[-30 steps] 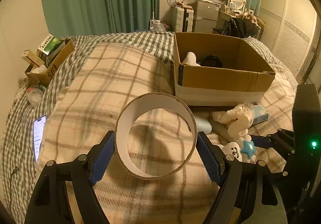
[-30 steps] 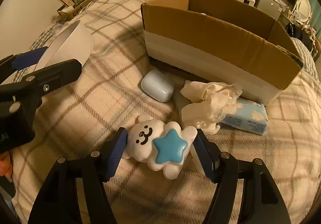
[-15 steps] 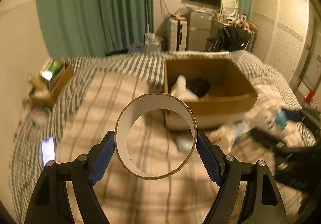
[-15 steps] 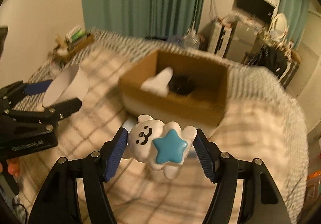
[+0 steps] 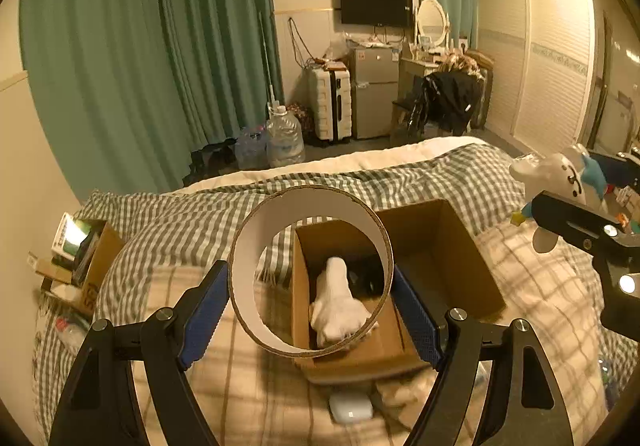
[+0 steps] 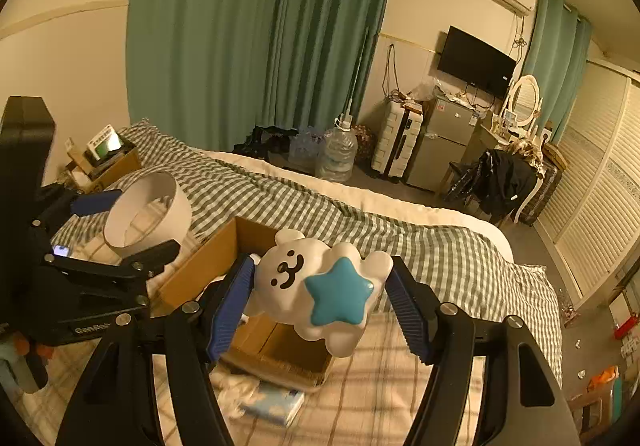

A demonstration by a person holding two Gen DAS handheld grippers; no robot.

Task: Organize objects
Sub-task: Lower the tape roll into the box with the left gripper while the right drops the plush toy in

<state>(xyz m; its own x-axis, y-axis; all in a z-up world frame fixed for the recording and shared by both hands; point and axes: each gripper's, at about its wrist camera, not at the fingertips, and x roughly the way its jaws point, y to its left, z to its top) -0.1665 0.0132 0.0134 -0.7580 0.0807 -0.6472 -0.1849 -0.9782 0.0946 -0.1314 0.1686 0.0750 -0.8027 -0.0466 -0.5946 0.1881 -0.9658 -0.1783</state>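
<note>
A: Closest in the left wrist view, what is the left gripper [image 5: 310, 310] doing?

B: Its blue pads pinch a wide cardboard ring [image 5: 310, 274], white inside, held up above the bed. Through the hoop you look down into the open cardboard box [image 5: 440, 266], where a white plush [image 5: 338, 306] lies beside something dark I cannot make out.

A: And the right one?

B: The right gripper [image 6: 320, 302] is pressed onto a white bear toy [image 6: 316, 286] with a blue star on its belly, lifted over the near part of the box [image 6: 212, 266].

A: Anything on the blanket below?

B: The left view shows a pale blue case [image 5: 351, 408] just in front of the box. The right view hides that, but shows a light blue tissue pack [image 6: 274, 404] and crumpled white cloth [image 6: 234, 392] by the box's front corner.

A: Farther off?

B: A small box of clutter [image 5: 86, 258] at the bed's left edge, and a lit phone [image 6: 61, 250] only the right view catches. Beyond the bed: water jugs [image 5: 282, 140], a white suitcase [image 5: 330, 102], green curtains [image 5: 160, 46] and a wall television [image 5: 375, 3].
</note>
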